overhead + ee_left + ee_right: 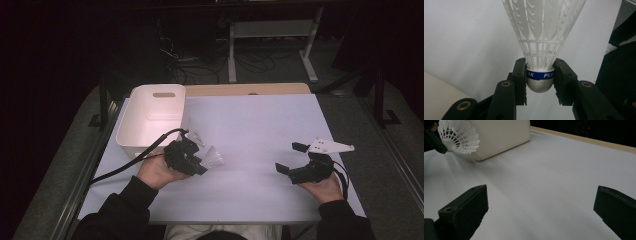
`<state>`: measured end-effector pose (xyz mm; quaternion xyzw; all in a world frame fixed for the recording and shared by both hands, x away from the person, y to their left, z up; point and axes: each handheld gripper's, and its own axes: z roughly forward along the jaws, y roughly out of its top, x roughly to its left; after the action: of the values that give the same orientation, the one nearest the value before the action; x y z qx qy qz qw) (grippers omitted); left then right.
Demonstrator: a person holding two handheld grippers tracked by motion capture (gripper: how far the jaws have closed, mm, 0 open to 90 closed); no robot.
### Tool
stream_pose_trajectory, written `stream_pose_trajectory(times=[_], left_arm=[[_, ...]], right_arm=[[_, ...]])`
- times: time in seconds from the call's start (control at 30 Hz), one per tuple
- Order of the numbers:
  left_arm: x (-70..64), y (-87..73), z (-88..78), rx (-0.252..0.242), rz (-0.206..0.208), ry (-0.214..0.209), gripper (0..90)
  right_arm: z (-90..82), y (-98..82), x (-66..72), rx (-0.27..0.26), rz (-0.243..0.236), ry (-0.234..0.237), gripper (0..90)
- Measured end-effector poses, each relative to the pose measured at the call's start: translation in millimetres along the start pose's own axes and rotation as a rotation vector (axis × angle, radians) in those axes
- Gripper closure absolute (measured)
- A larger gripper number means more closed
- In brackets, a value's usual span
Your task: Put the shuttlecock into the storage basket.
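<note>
Over the white sheet (260, 130), beside the smooth white plastic bin (150, 117): left gripper (200, 161) clamped on the rounded cork of the shuttlecock (541, 50), lacy white skirt pointing away from the jaws. In the left gripper view, a blue band with letters around the cork. Right gripper (291, 157) low over the bare sheet, well apart from the shuttlecock, jaws wide apart, holding nothing.

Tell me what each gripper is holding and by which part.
The left gripper clamps a white plastic shuttlecock by its rounded base with the blue band, skirt pointing away. The right gripper holds nothing; its jaws stand wide apart.
</note>
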<state>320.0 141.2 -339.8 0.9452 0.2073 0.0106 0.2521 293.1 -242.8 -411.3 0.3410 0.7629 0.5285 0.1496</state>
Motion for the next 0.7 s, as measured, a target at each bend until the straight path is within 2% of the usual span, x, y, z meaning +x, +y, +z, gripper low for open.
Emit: stream_pose_trajectory(times=[0.7], left_arm=[[4.1,-3.7,-38.0,-0.046,-0.018,-0.003,65.6]], right_arm=[[0.2,0.0,-0.1,0.001,0.001,-0.002,0.0]])
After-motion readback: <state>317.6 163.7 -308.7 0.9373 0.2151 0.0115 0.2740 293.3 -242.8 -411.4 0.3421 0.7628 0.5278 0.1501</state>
